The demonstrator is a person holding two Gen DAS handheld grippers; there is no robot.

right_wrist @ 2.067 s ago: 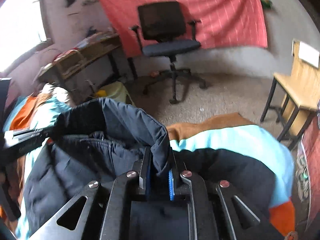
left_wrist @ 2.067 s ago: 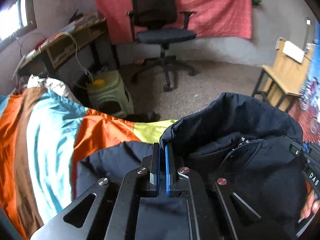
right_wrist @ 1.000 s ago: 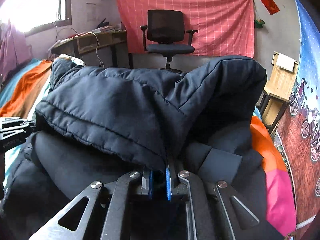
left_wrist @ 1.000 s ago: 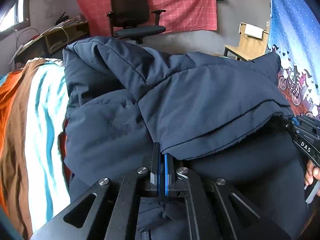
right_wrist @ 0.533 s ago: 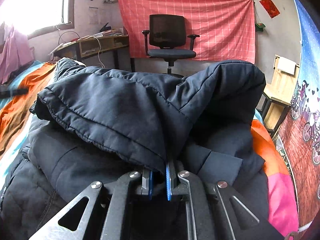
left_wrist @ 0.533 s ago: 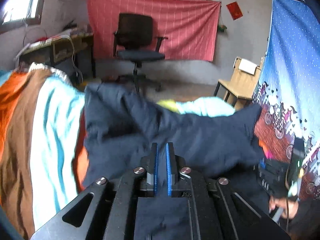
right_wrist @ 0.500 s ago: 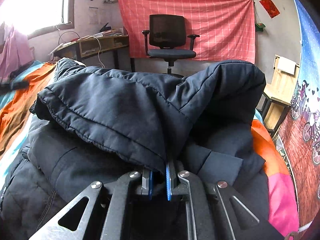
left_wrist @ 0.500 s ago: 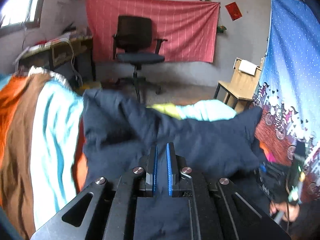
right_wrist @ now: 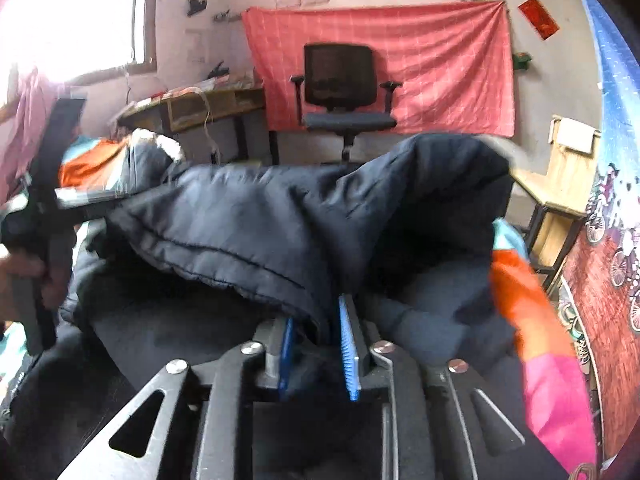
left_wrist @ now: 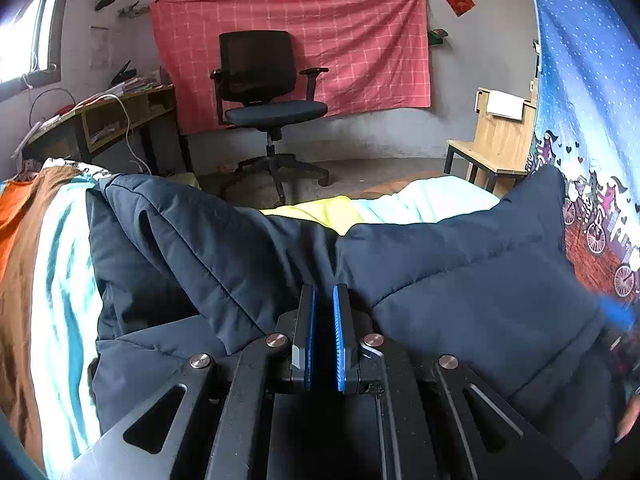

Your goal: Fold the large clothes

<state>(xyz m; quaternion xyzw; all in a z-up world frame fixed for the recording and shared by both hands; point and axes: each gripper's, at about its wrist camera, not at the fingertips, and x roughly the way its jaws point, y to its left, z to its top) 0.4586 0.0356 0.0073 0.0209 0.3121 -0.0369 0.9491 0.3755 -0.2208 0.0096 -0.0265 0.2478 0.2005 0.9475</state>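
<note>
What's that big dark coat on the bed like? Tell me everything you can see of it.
The coat is a dark navy, padded jacket with stitched quilt lines and a smooth, slightly shiny shell. It lies bunched on a bedspread striped orange, brown, turquoise, yellow and pink, one padded layer doubled over the rest. The left gripper sits over it with nothing between its nearly closed jaws. The right gripper has the folded hem edge between its opening jaws.
</note>
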